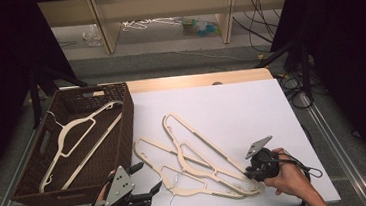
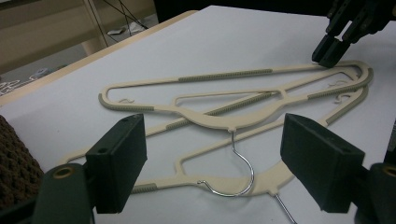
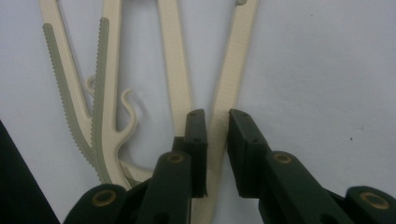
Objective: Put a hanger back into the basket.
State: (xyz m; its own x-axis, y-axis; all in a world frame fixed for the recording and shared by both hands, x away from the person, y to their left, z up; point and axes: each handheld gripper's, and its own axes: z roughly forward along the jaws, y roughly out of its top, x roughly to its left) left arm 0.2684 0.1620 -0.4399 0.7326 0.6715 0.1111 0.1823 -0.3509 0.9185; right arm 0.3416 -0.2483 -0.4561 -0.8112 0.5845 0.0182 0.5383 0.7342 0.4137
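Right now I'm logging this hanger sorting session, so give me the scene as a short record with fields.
surface: white table top
basket: brown wicker basket at the table's left, holding one cream hanger
loose hangers: overlapping pile of cream hangers on the table, metal hooks toward the near edge
right claw: right claw shut on the bar of one hanger at the pile's right end
left claw: left claw open, near the hooks, pads touching nothing
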